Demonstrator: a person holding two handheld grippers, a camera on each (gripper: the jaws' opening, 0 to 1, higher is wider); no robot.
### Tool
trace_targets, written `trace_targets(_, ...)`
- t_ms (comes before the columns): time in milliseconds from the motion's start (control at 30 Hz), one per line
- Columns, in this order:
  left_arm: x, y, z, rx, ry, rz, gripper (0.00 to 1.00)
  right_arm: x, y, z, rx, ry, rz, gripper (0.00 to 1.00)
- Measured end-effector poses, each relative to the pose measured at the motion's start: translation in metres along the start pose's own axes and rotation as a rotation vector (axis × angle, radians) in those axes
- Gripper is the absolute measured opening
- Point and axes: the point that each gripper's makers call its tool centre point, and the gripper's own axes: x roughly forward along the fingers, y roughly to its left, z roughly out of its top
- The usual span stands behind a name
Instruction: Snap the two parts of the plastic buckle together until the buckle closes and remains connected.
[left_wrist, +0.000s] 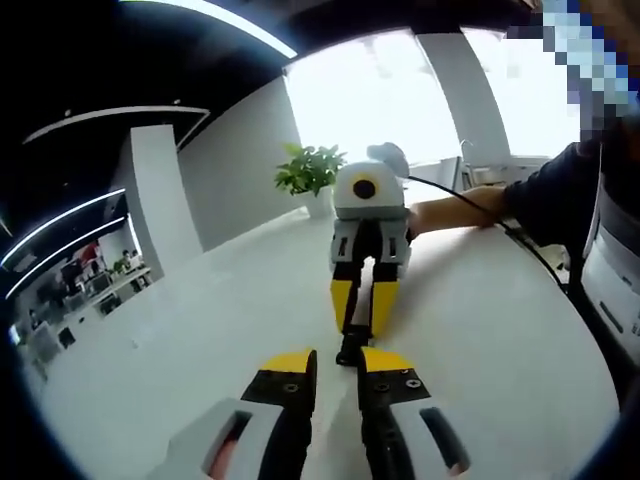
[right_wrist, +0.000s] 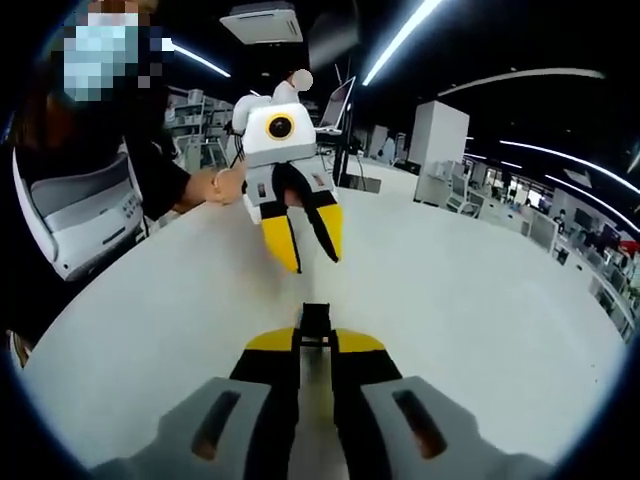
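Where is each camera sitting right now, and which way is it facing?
Left gripper view: on the left gripper, facing the right gripper across the white table; own jaws and a hand show.
Right gripper view: on the right gripper, facing the left gripper; own jaws pinch the buckle part.
Shared: table, buckle part, both grippers.

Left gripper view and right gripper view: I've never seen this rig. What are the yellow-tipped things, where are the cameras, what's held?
No robot: a person holds two pairs of yellow-tipped tongs. Each picture comes from a camera riding on one pair, looking along its jaws. The left tongs rise from the bottom of the left gripper view, open and empty. The right tongs, facing them, are shut on a black buckle piece above the white table. Whether that is one half or the whole buckle, I cannot tell.
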Motion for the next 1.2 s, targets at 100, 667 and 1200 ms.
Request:
trace_targets(100, -0.001, 0.002, -0.001, -0.002, 0.004, 0.010, 0.15, -0.003, -0.007, 0.001, -0.003, 0.002, -0.016, 0.10)
trace_targets(667, -0.009, 0.014, 0.006, -0.036, -0.033, 0.057, 0.15, -0.009, -0.068, 0.006, -0.076, 0.040, -0.125, 0.10)
trace_targets(1200, -0.009, 0.012, 0.008, -0.031, -0.044, 0.057, 0.15, 0.001, -0.109, -0.006, -0.061, 0.071, -0.157, 0.10)
